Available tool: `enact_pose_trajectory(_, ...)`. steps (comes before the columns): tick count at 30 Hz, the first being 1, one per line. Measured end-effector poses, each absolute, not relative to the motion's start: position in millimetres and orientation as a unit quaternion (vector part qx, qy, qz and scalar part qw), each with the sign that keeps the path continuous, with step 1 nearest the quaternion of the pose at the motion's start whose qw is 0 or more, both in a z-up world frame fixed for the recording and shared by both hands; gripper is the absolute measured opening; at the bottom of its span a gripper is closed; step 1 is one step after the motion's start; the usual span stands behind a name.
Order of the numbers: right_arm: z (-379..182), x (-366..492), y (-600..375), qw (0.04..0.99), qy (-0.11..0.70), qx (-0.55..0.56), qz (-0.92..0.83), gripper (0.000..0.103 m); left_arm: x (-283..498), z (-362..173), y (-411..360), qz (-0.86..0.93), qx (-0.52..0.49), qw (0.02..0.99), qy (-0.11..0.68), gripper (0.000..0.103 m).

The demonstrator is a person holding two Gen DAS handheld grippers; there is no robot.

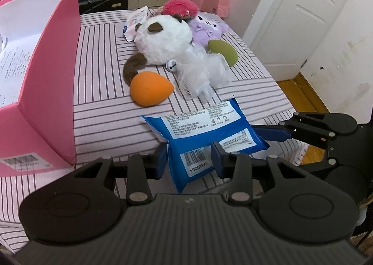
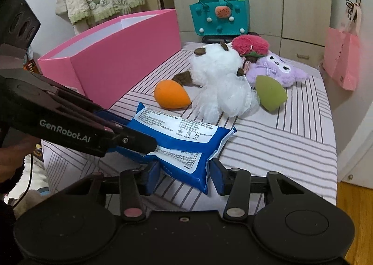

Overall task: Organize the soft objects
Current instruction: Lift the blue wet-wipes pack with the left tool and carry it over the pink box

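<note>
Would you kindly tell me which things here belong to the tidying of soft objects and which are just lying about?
Job:
blue wipes pack, clamped in left tongs
right tongs
pink box
white plush dog
purple plush
orange sponge
green sponge

Lying about:
teal bag
pink paper bag

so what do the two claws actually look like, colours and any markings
Both match: matte black plastic bodies with round discs either side, black linkage bars on silver rivets, and dark blue pads at the fingertips. The left claw shows white "GenRobot.AI" lettering on its side in the right wrist view. The right claw has pinkish rivet caps on its left linkage. A dark fuzzy sleeve and a thin black cable sit behind.
</note>
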State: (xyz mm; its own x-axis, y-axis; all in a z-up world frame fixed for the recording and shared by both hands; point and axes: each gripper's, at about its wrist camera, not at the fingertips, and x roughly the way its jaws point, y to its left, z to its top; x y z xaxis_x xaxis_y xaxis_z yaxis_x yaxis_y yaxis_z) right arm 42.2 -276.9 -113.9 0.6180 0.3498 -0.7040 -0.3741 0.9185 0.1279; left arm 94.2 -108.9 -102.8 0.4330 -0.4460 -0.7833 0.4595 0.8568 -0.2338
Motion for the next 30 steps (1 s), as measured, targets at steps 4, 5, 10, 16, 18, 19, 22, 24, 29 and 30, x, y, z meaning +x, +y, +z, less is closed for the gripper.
enact_pose_trajectory(4, -107.3, 36.4, -272.5, 0.896, 0.400, -0.011, 0.193, 0.052, 89.8, -98.6, -106.6, -0.271, 0.009, 0.842, 0.466, 0.038)
enact_pose_trajectory(5, -105.5, 35.1, -270.8, 0.894, 0.405, -0.009, 0.192, 0.052, 89.2, -97.8, -106.3, -0.270, 0.009, 0.841, 0.469, 0.038)
enact_pose_trajectory(10, -91.7, 29.2, -263.3, 0.884, 0.424, 0.003, 0.196, 0.052, 80.9, -84.8, -97.6, -0.274, 0.014, 0.832, 0.482, 0.038)
enact_pose_trajectory(16, -70.1, 25.0, -250.8, 0.877, 0.432, 0.007, 0.210, 0.052, 72.6, -63.6, -77.1, -0.286, 0.011, 0.827, 0.484, 0.038)
enact_pose_trajectory(18, -63.7, 23.3, -244.7, 0.875, 0.434, 0.008, 0.215, 0.052, 68.6, -56.2, -69.3, -0.288, 0.013, 0.826, 0.484, 0.038)
enact_pose_trajectory(19, -60.0, 22.0, -240.6, 0.874, 0.434, 0.006, 0.218, 0.052, 66.8, -52.7, -65.0, -0.289, 0.013, 0.826, 0.484, 0.038)
enact_pose_trajectory(22, -48.2, 16.2, -227.3, 0.872, 0.432, -0.008, 0.230, 0.052, 61.1, -43.3, -50.9, -0.294, 0.013, 0.824, 0.484, 0.038)
enact_pose_trajectory(24, -40.2, 11.5, -215.7, 0.871, 0.429, -0.025, 0.238, 0.052, 56.3, -37.7, -38.5, -0.296, 0.010, 0.823, 0.485, 0.038)
enact_pose_trajectory(29, -24.9, 10.0, -187.9, 0.866, 0.429, -0.039, 0.254, 0.052, 47.8, -25.3, -12.5, -0.282, 0.003, 0.827, 0.486, 0.038)
enact_pose_trajectory(30, -21.5, 11.2, -183.8, 0.864, 0.430, -0.039, 0.259, 0.052, 46.7, -22.0, -7.2, -0.279, 0.004, 0.829, 0.486, 0.038)
